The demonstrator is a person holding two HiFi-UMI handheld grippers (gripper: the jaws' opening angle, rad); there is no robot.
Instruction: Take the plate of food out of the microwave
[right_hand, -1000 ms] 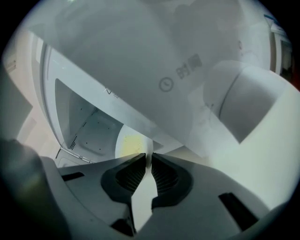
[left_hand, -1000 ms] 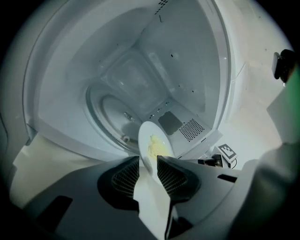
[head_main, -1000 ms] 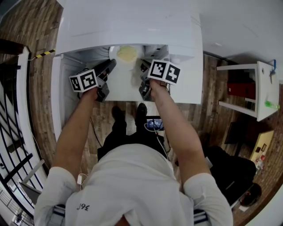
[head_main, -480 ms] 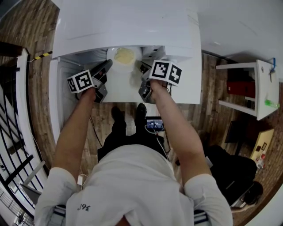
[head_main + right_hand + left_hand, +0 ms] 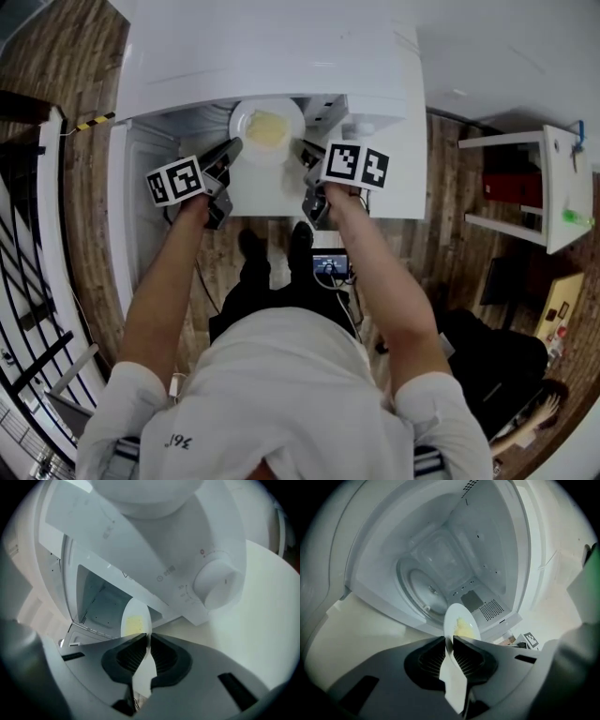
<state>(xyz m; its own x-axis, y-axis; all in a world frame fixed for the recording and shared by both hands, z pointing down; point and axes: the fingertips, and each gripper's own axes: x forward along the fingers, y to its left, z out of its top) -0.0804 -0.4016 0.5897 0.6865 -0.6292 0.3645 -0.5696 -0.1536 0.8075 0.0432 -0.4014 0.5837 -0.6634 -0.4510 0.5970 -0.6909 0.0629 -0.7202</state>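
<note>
My left gripper (image 5: 232, 146) and right gripper (image 5: 305, 148) had just been closing, and the 2 now pinched opposite rims of the plate (image 5: 246, 114). It hung with its yellow food (image 5: 267, 128) at the microwave (image 5: 272, 47) mouth, over the bench (image 5: 267, 192).

Glossy white plate (image 5: 247, 116), smooth white microwave (image 5: 272, 47) shell — matt inside, wood-plank floor (image 5: 80, 61)

one microwave (image 5: 272, 47), one plate of food (image 5: 241, 125), one left gripper (image 5: 232, 146), one right gripper (image 5: 306, 148).
</note>
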